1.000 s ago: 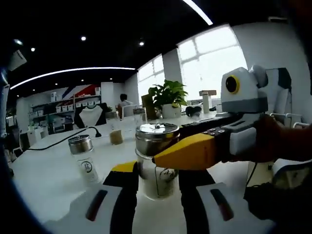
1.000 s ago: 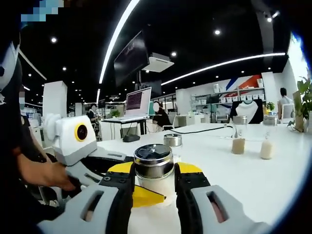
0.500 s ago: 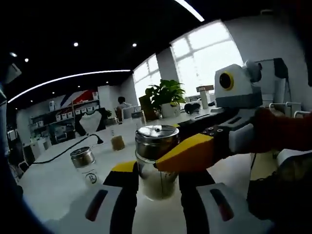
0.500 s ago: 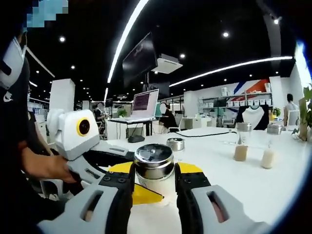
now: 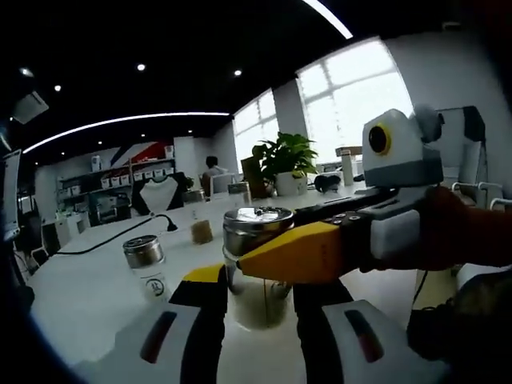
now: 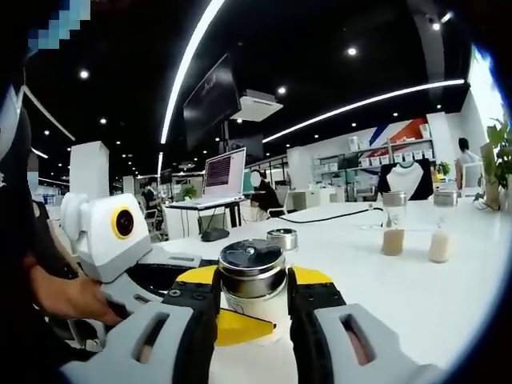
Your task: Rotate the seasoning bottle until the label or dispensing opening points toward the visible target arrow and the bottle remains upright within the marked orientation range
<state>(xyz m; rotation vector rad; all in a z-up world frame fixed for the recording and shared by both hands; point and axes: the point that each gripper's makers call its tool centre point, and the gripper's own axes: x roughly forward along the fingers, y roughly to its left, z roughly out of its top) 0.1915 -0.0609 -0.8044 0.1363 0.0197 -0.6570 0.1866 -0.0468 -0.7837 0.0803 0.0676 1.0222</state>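
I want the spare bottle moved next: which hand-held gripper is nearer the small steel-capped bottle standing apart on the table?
Left, I judge. The left hand-held gripper straddles the seasoning bottle, with the small bottle just beside it. The right hand-held gripper sees that bottle beyond the seasoning bottle.

You have here: seasoning bottle [image 6: 253, 282], clear glass, silver cap, white label; left gripper [image 5: 254, 300], black jaws, yellow tips, grey body; right gripper [image 6: 251, 298], likewise; table [image 6: 416, 288], white; small jar [image 5: 147, 264], silver lid, white label.
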